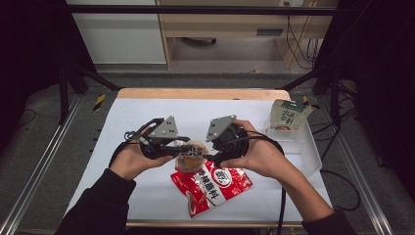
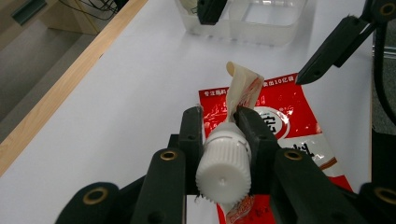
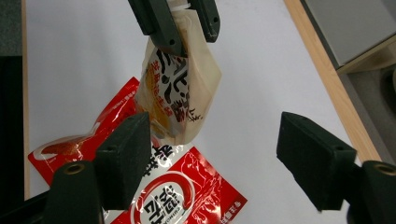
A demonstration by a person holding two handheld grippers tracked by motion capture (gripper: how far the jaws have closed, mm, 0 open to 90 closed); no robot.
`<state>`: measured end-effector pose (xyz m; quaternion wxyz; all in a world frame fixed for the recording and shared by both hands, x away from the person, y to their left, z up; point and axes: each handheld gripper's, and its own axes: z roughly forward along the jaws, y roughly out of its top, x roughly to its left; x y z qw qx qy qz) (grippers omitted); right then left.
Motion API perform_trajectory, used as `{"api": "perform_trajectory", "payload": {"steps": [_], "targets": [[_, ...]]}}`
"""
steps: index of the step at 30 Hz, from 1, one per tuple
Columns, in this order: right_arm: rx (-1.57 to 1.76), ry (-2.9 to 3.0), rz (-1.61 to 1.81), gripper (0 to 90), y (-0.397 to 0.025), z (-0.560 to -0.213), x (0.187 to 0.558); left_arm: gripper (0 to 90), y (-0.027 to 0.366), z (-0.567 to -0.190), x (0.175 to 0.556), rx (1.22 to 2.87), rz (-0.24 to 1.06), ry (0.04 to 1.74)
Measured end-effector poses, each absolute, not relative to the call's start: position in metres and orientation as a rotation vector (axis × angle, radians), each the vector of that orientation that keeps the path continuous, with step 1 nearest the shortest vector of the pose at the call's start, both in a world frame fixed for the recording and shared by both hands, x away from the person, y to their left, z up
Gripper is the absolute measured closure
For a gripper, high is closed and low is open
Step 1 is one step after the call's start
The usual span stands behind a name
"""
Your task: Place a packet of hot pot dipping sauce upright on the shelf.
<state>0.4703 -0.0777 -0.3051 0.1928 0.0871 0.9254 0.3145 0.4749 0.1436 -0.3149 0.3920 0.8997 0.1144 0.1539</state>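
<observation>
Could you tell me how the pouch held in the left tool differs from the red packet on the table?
The spouted pouch is cream with dark lettering and a white screw cap; the red packet is red with white lettering and shows no cap. The pouch hangs above the table, the left tool shut at its capped spout; the packet lies flat on the white table, untouched. The pouch looks smaller. Both are soft printed food packs.

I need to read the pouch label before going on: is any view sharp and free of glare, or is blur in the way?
High view: even light, but the spouted pouch is too small to read. Left gripper view: the white cap is sharp, the label edge-on. Right gripper view: label print on the pouch is clear, its own jaws soft; mild sheen on the red packet.
</observation>
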Motion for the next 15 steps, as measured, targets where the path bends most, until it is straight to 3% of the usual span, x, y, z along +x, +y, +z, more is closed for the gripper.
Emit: {"api": "perform_trajectory", "payload": {"steps": [4,15], "targets": [[0.231,2.633,0.858,26.3,-0.075,-0.305,0.475,73.1,0.14,-0.315,0.473,2.285,0.389,0.278],[0.175,2.72,0.799,49.5,-0.066,-0.306,0.48,73.1,0.135,-0.315,0.471,2.293,0.376,0.245]]}}
